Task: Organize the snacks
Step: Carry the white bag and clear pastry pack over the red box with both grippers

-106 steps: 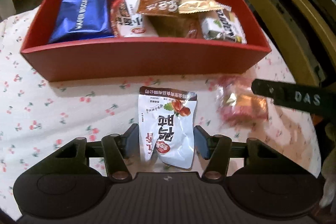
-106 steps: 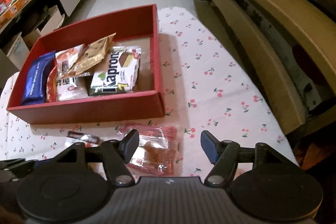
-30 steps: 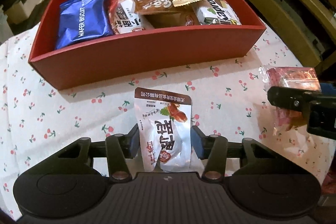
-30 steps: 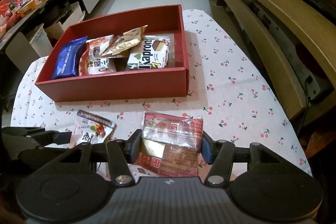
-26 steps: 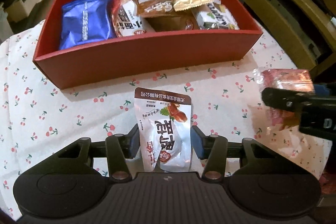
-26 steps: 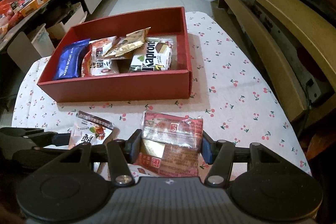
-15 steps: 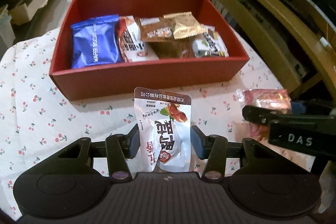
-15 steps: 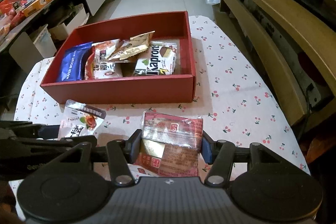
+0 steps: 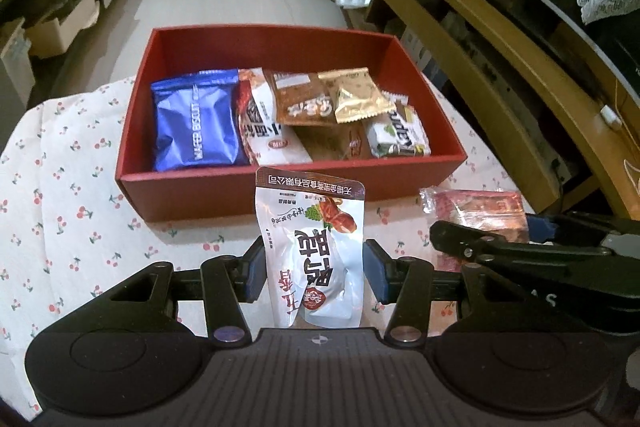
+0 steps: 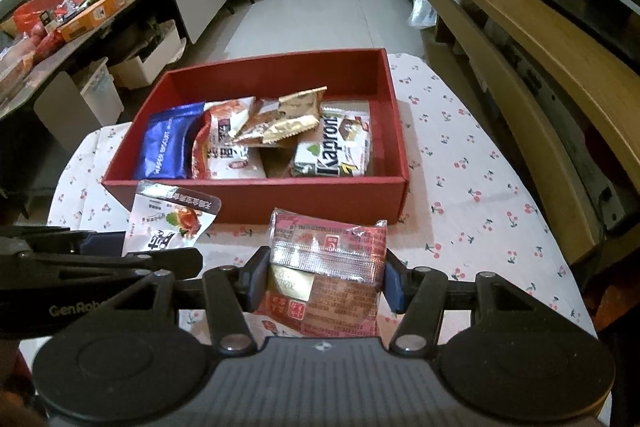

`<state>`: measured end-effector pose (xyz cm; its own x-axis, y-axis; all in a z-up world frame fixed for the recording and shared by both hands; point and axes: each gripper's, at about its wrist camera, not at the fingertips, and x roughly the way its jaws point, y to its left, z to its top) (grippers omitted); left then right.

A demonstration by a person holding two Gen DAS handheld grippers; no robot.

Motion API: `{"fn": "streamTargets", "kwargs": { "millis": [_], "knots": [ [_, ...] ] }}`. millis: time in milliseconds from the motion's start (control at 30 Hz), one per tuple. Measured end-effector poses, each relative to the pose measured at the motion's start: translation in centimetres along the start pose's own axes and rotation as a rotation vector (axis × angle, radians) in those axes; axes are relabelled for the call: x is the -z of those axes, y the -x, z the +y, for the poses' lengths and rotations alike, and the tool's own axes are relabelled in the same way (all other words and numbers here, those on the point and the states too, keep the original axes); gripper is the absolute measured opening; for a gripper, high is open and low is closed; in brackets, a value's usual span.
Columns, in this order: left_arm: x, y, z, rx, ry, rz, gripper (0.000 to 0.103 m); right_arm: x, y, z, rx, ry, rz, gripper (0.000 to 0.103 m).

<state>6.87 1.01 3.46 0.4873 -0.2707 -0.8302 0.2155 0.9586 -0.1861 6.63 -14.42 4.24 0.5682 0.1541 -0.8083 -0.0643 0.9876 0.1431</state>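
Note:
My left gripper (image 9: 312, 275) is shut on a white snack pouch (image 9: 314, 251) with a brown top band, held above the tablecloth just in front of the red box (image 9: 280, 195). My right gripper (image 10: 324, 281) is shut on a red snack packet (image 10: 326, 267), also lifted, near the box's front right. Each gripper shows at the edge of the other's view, with the white pouch (image 10: 168, 223) to the left and the red packet (image 9: 480, 211) to the right. The red box (image 10: 256, 197) holds a blue wafer bag (image 9: 194, 123), a Kapron pack (image 10: 332, 151) and several other snacks.
The table wears a white cloth with cherry print (image 9: 60, 187). A long wooden bench or shelf (image 10: 540, 47) runs along the right. To the left stand a cluttered counter (image 10: 80, 7) and white bins (image 10: 96, 91). Tiled floor lies beyond the box.
Both grippers have risen with their packets, so the box now appears smaller and further below. The left one lifted more. Neither grip has changed.

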Motion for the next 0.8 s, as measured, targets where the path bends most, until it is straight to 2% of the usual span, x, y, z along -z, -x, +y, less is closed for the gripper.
{"fn": "streamTargets", "kwargs": {
  "millis": [367, 800],
  "knots": [
    [-2.0, 0.3, 0.6, -0.014, 0.020, -0.040, 0.056, -2.1, -0.1, 0.7, -0.001, -0.023, -0.043, 0.072],
    [-5.0, 0.5, 0.4, -0.051, -0.010, -0.103, 0.056, -5.0, -0.7, 0.8, 0.025, -0.069, -0.105, 0.072]
  ]
}}
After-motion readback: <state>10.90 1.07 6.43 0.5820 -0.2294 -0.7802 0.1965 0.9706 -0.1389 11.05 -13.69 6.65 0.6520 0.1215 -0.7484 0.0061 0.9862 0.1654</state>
